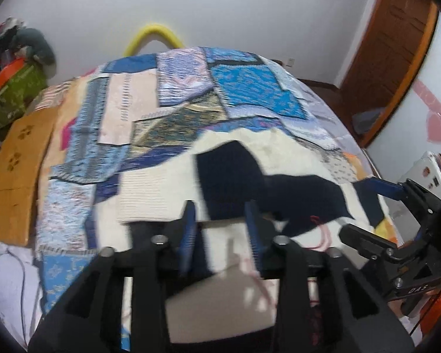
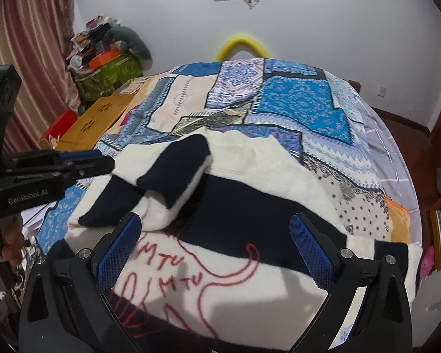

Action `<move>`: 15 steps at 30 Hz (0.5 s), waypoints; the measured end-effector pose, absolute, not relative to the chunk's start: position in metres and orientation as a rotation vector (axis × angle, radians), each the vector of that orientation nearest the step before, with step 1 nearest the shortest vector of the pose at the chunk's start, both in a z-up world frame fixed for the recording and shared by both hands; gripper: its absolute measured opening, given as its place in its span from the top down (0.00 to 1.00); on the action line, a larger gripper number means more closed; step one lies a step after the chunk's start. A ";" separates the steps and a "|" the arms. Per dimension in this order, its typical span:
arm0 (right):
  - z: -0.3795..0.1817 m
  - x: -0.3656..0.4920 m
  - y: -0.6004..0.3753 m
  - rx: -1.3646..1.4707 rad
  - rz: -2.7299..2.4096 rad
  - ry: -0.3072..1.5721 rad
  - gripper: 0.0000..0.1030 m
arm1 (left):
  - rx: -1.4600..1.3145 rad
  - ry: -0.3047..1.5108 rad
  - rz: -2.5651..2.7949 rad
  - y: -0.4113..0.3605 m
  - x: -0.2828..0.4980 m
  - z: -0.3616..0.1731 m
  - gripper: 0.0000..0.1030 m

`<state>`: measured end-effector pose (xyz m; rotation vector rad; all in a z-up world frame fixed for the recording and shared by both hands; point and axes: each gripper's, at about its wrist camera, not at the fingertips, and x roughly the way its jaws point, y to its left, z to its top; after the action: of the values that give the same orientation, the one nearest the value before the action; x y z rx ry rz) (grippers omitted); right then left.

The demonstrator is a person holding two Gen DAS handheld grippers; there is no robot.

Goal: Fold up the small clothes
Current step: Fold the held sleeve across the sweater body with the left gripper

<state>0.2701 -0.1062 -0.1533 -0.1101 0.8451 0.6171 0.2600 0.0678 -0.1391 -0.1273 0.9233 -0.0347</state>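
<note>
Right wrist view shows the cream-and-navy sweater (image 2: 250, 206) spread on the patchwork bedspread (image 2: 297, 103), one sleeve (image 2: 173, 173) folded across its chest. The right gripper (image 2: 217, 253) hangs wide open and empty over the sweater's red lettering, the left gripper (image 1: 223, 220) part-open, gripping nothing. Next fold wants both jaws pinching the sweater's edge evenly; behind the sweater stand a white wall and yellow foam arch (image 2: 241, 44).
</note>
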 end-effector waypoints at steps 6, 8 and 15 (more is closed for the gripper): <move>-0.156 0.272 -0.075 -0.162 0.658 0.859 0.03 | -0.122 0.901 0.081 0.114 0.246 -0.140 0.49; -0.158 0.274 -0.065 -0.178 0.664 0.865 0.03 | -0.122 0.913 0.103 0.127 0.242 -0.146 0.45; -0.161 0.276 -0.025 -0.272 0.702 0.867 0.06 | -0.117 0.977 0.149 0.160 0.232 -0.178 0.44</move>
<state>0.2762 -0.0249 -0.1605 -0.2724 0.8674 0.7023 0.2323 0.1600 -0.1781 -0.1171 0.9768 0.1488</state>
